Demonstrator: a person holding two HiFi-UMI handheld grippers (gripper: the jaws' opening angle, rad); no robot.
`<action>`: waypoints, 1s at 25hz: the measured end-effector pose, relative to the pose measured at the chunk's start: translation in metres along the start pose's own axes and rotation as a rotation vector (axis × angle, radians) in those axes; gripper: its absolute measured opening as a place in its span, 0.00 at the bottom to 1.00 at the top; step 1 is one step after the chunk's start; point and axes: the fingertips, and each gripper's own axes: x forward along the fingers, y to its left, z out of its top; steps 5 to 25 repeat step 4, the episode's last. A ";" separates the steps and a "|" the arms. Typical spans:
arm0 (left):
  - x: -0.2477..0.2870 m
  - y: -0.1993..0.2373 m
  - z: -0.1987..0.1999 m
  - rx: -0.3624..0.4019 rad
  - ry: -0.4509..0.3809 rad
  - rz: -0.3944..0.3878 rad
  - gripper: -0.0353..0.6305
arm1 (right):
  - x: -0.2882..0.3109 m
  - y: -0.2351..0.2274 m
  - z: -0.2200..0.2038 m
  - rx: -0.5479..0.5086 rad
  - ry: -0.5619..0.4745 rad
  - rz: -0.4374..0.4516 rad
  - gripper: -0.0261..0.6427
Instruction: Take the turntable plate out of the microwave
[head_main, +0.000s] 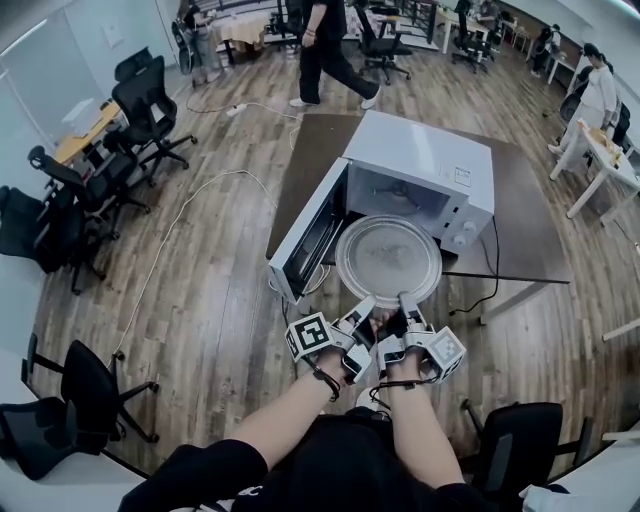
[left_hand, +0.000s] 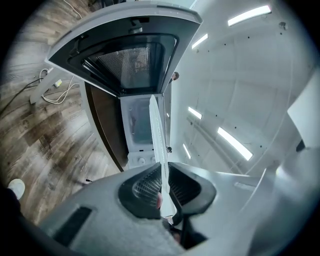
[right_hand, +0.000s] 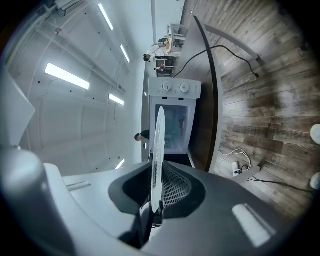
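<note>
Head view: glass turntable plate sits level, just in front of the open microwave on the desk. Its near rim is clamped edge-on by the left hand-held gripper and the right hand-held gripper, side by side.

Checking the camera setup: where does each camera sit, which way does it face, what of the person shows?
Head view: on the person's head, looking steeply down at the open microwave and the plate; both arms, left gripper and right gripper show.
Left gripper view: on the left gripper, rolled sideways, facing the microwave; its jaws show, shut on the plate's edge.
Right gripper view: same from the right gripper, rolled oppositely.
Shared: both gripper views see the plate edge-on.
</note>
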 end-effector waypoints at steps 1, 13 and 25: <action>-0.001 -0.001 0.000 0.003 0.003 -0.002 0.12 | -0.001 0.000 -0.001 -0.001 -0.001 0.001 0.11; -0.004 -0.003 -0.001 0.008 0.009 -0.009 0.12 | -0.004 0.001 -0.003 -0.007 -0.004 0.002 0.11; -0.004 -0.003 -0.001 0.008 0.009 -0.009 0.12 | -0.004 0.001 -0.003 -0.007 -0.004 0.002 0.11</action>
